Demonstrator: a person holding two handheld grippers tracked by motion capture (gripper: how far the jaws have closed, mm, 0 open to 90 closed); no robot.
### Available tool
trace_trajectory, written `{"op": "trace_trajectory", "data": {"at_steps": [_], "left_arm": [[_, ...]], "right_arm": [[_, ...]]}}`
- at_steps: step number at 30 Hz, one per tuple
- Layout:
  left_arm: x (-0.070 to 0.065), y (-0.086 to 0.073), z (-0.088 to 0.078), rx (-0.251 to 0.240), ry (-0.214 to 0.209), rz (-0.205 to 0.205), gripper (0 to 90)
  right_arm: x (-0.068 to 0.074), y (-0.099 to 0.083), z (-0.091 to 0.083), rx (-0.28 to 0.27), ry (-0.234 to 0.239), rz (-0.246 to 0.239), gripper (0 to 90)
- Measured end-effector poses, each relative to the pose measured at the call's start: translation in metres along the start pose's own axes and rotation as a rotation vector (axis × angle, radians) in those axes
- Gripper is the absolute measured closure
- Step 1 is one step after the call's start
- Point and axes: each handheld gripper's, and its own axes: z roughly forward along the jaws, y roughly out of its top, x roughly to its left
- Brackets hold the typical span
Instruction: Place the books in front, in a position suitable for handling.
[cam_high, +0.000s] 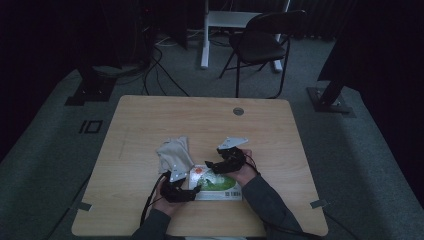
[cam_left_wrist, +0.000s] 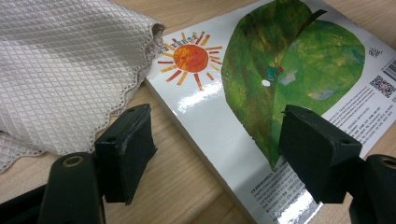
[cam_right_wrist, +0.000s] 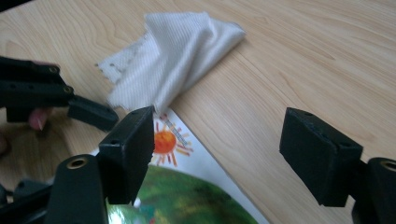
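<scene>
Both claws, the left gripper and right gripper, are spread wide over the picture book beside the cloth, ready to grab.

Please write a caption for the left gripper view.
Open tongs hover above a sun-and-leaf picture book beside a cloth.

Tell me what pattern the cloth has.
Off-white cloth with a fine diamond weave, clearest in the left gripper view.

Book lower corner cut off by frame edge; back-cover small print unreadable.
</scene>
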Motion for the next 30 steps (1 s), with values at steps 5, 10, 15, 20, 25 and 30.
{"op": "trace_trajectory", "data": {"at_steps": [5, 10, 15, 20, 25, 30], "left_arm": [[0.0, 0.0, 0.0, 0.002, 0.006, -0.002, 25.7], [0.0, 0.001, 0.001, 0.012, 0.028, -0.012, 19.2], [0.0, 0.001, 0.001, 0.012, 0.024, -0.014, 19.3], [0.0, 0.001, 0.001, 0.013, 0.017, -0.01, 19.2], [0.0, 0.001, 0.001, 0.015, 0.014, -0.007, 19.2], [0.0, 0.001, 0.001, 0.016, 0.014, -0.007, 19.2]], "right_arm": [[-0.001, 0.006, 0.01, 0.006, 0.01, 0.0, 24.6], [-0.002, 0.008, 0.02, 0.026, 0.035, 0.005, 29.7], [0.001, 0.011, 0.031, 0.036, 0.05, 0.0, 33.4], [0.002, 0.015, 0.041, 0.039, 0.057, -0.009, 38.0], [0.003, 0.019, 0.056, 0.059, 0.089, 0.001, 42.2], [0.007, 0.021, 0.068, 0.079, 0.113, -0.002, 44.5]]}}
